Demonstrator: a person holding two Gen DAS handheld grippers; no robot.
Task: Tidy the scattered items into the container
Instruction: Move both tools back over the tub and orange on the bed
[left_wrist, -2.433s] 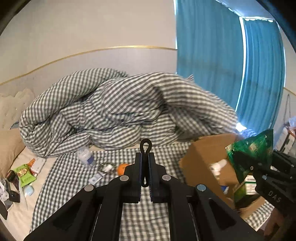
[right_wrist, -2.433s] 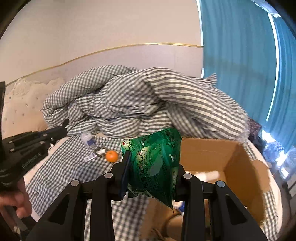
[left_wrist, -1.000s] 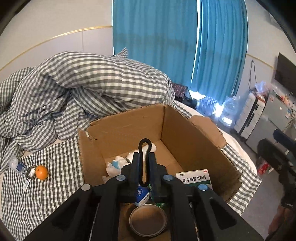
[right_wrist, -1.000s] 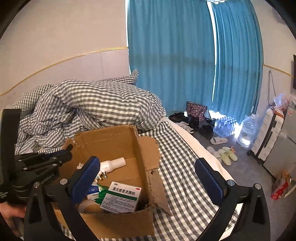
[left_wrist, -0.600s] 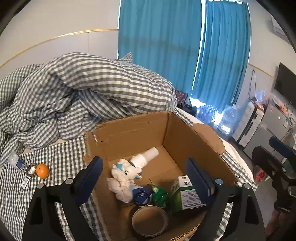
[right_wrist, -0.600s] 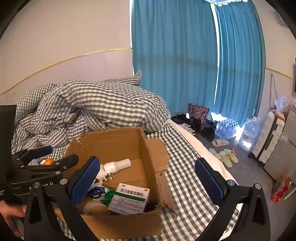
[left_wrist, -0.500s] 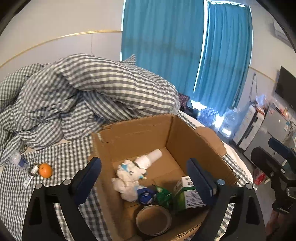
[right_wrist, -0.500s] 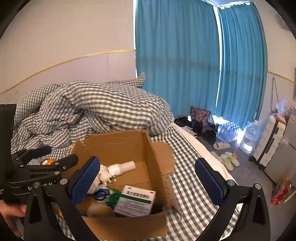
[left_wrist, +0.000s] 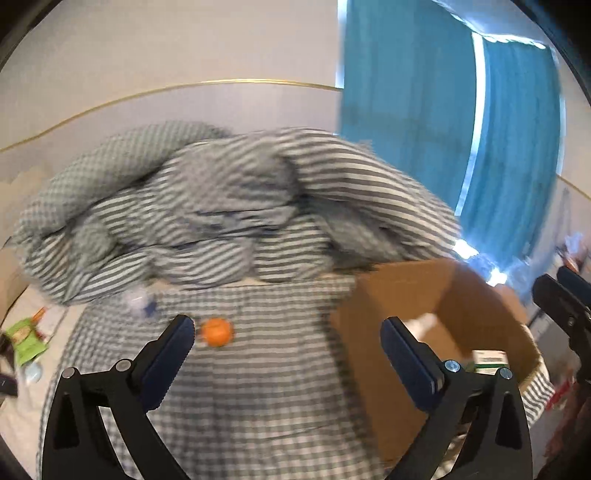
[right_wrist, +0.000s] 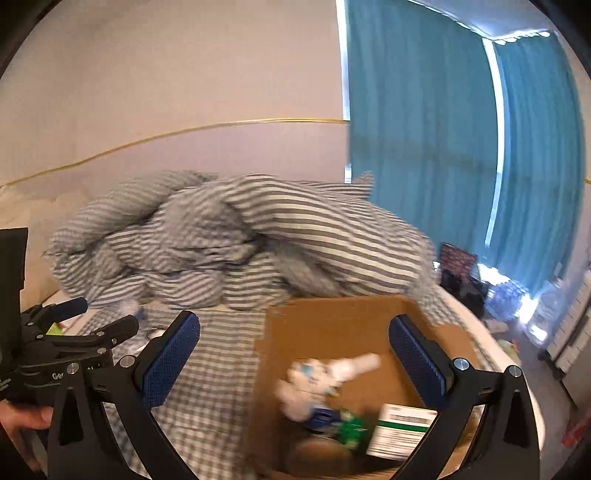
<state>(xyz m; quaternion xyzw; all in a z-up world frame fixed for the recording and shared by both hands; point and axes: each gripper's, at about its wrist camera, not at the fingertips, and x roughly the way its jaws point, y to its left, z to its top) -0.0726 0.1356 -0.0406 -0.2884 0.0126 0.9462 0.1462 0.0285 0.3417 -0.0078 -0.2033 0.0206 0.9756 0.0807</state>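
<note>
Both views had swung left from the box (left_wrist: 436, 317). My left hand-held gripper (left_wrist: 286, 343), jaws just opened wide and empty, sat nearer the orange (left_wrist: 218, 331) ahead-left on the bed (left_wrist: 266, 369); the right hand-held gripper (right_wrist: 295, 354) gaped empty too.

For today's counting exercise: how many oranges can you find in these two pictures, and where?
1. The orange lies on the checked sheet, left of the cardboard box, by the left claw's left finger. Others may hide under the duvet.

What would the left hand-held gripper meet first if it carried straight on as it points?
Probably the checked bedsheet, between the orange and the cardboard box; blur leaves depth uncertain.
</note>
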